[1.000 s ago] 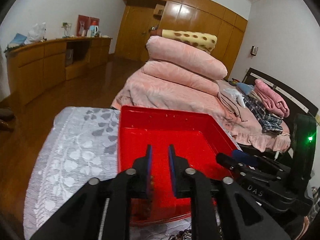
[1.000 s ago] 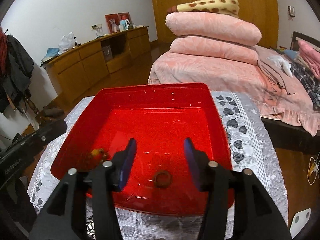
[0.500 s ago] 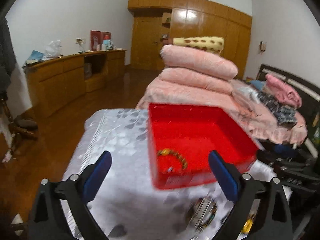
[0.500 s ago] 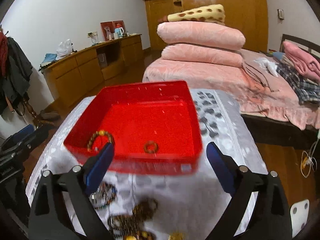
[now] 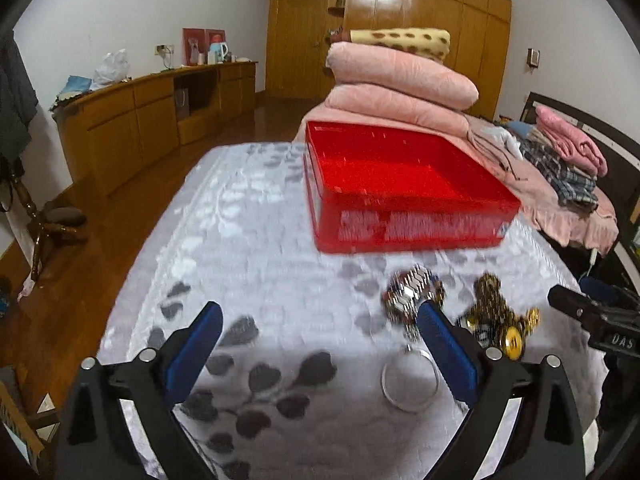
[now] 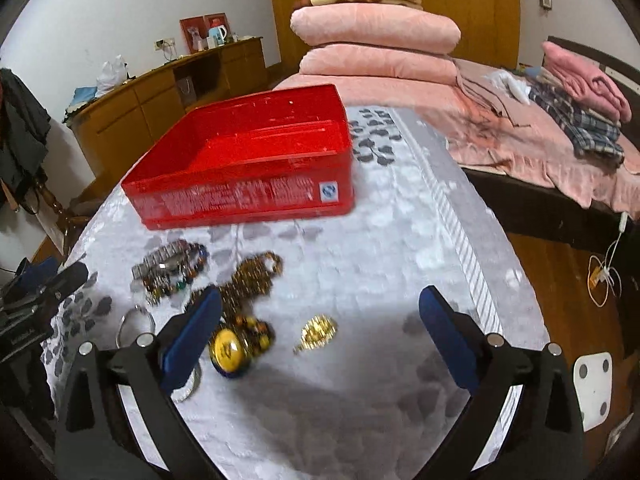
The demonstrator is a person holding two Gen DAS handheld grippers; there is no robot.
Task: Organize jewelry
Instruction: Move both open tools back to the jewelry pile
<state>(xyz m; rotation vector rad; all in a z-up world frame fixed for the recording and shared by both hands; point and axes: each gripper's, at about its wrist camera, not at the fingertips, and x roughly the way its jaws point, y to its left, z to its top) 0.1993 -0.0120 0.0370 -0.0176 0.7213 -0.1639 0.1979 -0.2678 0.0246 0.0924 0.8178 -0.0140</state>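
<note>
A red plastic box (image 5: 400, 228) (image 6: 240, 196) stands on the grey leaf-patterned cloth; its front wall hides what lies inside. In front of it lies loose jewelry: a silver link band (image 5: 412, 292) (image 6: 168, 260), a brown-gold beaded chain (image 5: 496, 312) (image 6: 256, 276), a silver bangle (image 5: 408, 380) (image 6: 134, 322), a yellow round pendant (image 6: 228, 348) and a small gold piece (image 6: 318, 330). My left gripper (image 5: 318, 312) is open and holds nothing, left of the pile. My right gripper (image 6: 320, 295) hangs above the gold piece, its jaws opening wide with nothing gripped.
The clothed table (image 5: 240, 240) drops off to wooden floor on the left and right. A bed with stacked pink blankets (image 5: 400, 80) lies behind the box. A wooden cabinet (image 5: 140, 120) lines the left wall. A white scale (image 6: 592, 380) sits on the floor.
Both grippers have opened wide and drawn back from over the red box toward the near table edge. A beaded bracelet and a ring stayed in the box.
</note>
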